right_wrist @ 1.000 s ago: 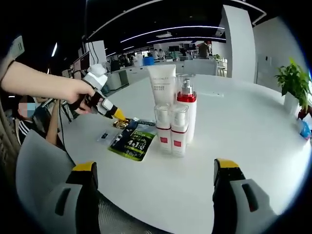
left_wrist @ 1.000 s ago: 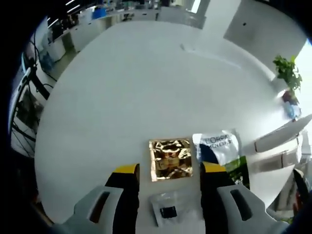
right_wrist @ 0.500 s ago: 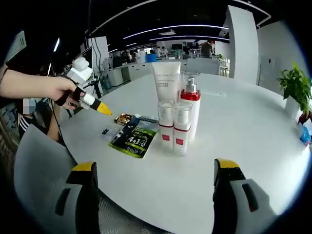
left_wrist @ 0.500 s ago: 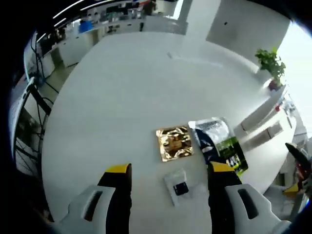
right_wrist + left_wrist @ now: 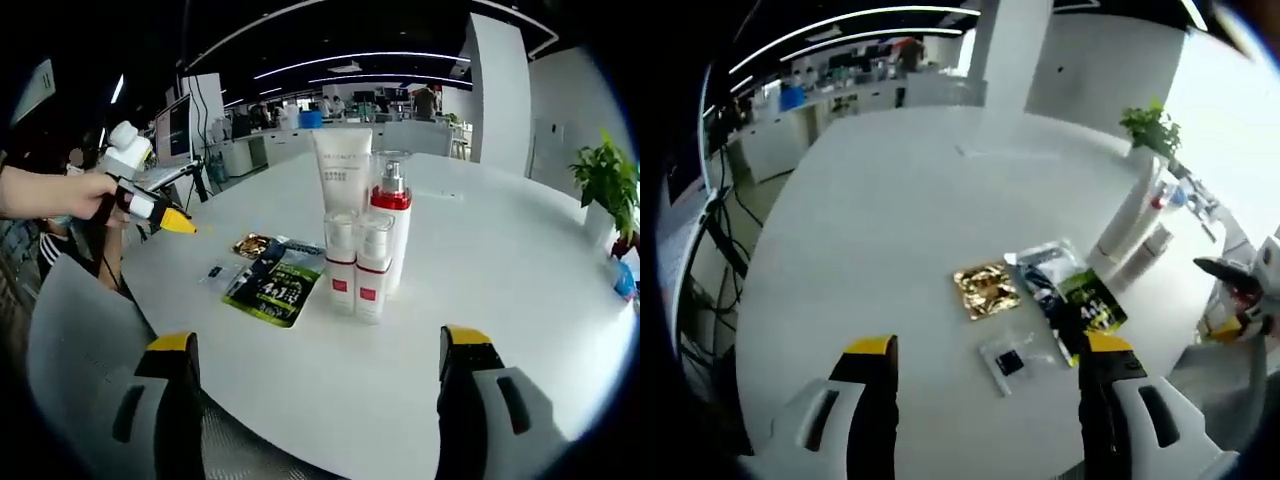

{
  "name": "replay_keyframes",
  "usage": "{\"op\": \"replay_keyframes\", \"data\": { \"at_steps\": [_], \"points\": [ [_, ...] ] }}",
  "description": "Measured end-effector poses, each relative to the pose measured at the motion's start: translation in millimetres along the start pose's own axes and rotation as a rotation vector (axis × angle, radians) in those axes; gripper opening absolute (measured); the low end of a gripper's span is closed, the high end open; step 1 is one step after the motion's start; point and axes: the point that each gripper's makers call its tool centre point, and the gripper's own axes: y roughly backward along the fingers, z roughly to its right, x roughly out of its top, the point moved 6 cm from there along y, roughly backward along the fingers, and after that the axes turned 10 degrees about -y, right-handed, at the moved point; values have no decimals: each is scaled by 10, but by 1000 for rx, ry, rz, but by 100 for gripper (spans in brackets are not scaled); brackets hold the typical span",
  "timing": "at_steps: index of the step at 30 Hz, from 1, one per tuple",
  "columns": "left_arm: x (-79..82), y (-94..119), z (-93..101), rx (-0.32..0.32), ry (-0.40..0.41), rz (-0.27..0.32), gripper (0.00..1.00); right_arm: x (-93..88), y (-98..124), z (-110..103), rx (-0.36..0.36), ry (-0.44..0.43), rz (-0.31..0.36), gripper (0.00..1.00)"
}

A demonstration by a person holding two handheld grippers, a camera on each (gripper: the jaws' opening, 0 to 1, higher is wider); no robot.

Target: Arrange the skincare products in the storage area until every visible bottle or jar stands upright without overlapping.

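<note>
My left gripper [image 5: 985, 352] is spread apart and holds nothing, above the table [image 5: 880, 210]. My right gripper [image 5: 315, 355] is likewise spread and bare. Bottles [image 5: 362, 262] and tube [image 5: 342, 175] stand upright together mid-table. Green sachet [image 5: 268, 285], gold sachet [image 5: 986, 289] and clear packet [image 5: 1012, 360] lie flat near the table edge.
</note>
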Motion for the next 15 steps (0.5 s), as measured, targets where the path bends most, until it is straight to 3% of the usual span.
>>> {"op": "replay_keyframes", "data": {
  "at_steps": [15],
  "points": [
    [-177, 280, 232, -72, -66, 157, 89, -18, -8, -3, -4, 5, -15, 100]
  ]
}}
